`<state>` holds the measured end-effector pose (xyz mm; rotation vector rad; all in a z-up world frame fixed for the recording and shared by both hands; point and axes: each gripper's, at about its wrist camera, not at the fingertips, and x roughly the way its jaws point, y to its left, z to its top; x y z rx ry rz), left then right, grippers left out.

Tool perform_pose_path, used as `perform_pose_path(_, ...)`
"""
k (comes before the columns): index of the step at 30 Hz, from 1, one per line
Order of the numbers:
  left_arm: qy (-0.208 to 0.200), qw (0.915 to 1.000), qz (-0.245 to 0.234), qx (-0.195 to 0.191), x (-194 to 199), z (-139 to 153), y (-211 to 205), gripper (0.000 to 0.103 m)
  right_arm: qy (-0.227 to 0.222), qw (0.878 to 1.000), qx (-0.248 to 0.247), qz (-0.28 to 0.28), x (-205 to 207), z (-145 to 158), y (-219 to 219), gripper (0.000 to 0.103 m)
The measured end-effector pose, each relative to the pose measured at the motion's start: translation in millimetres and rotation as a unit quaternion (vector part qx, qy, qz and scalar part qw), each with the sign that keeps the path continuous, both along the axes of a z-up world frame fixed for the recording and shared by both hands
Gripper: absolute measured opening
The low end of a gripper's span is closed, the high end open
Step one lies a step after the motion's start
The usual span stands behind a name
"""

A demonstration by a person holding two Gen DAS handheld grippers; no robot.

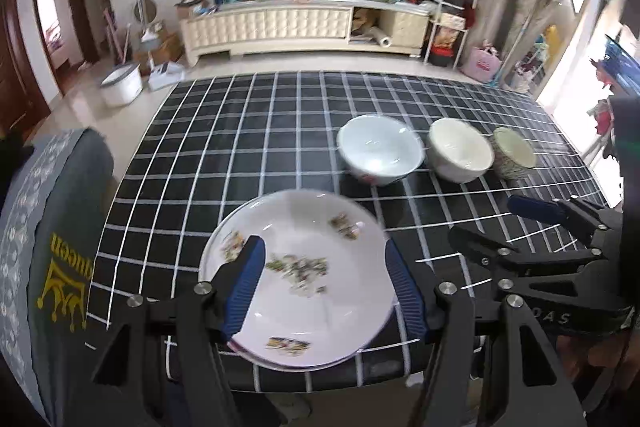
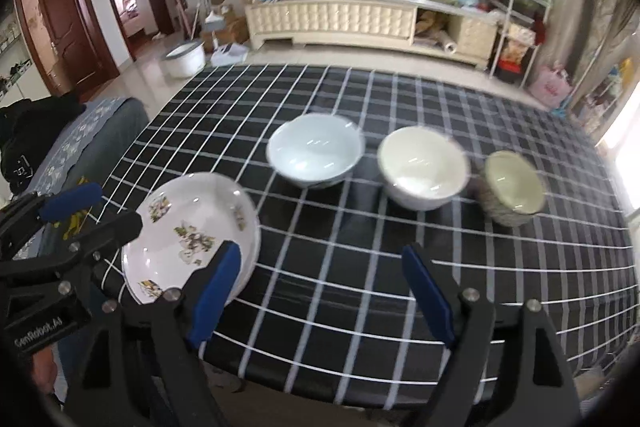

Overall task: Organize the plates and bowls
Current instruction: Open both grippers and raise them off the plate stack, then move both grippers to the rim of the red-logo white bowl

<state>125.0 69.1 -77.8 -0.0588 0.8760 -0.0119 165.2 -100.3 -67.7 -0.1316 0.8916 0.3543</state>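
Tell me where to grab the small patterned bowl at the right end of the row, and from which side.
Pinch the rim of the small patterned bowl, one finger inside, one outside, coming down from above on its right or near side. It stands upright and open, and the cream bowl crowds its left. The right gripper is open and empty.

a grey fabric chair cover [image 1: 56, 247] carries the yellow word "queen" beside a crown, seen sideways. the black plastic body of the left gripper [image 2: 72, 215] reads "genrobot.ai" in white. the right gripper [image 1: 520, 223] shows only the letters "das".
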Motion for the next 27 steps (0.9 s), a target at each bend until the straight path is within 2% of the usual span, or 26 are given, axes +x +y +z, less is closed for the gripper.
perform_pose_path(6,-0.037,0.9986,-0.017,0.033,-9,21,-31,0.060,-0.038,0.999,-0.002,-0.013,-14,24,-31,0.095)
perform_pose_path(13,-0.060,0.9973,-0.037,0.023,-17,36,-54,0.060,-0.060,0.998,-0.002,-0.028,-23,44,-61,0.102)
perform_pose_path(14,-0.064,0.9969,-0.040,0.023,-19,39,-58,0.063,-0.062,0.998,-0.001,-0.029,-25,46,-64,0.102)
perform_pose_path(15,-0.067,0.9965,-0.042,0.025,-20,42,-62,0.075,-0.065,0.997,-0.001,-0.030,-25,48,-67,0.102)
perform_pose_path(16,-0.070,0.9962,-0.042,0.028,-22,44,-65,0.080,-0.067,0.997,0.000,-0.033,-26,51,-71,0.102)
perform_pose_path(20,-0.089,0.9936,-0.058,0.037,-24,57,-80,0.085,-0.074,0.997,0.003,-0.038,-25,57,-82,0.103)
perform_pose_path(23,-0.085,0.9935,-0.069,0.030,-19,61,-88,0.092,-0.074,0.996,0.010,-0.039,-21,60,-89,0.102)
perform_pose_path(27,-0.074,0.9939,-0.079,0.023,-9,63,-95,0.092,-0.069,0.997,0.005,-0.045,-11,61,-93,0.103)
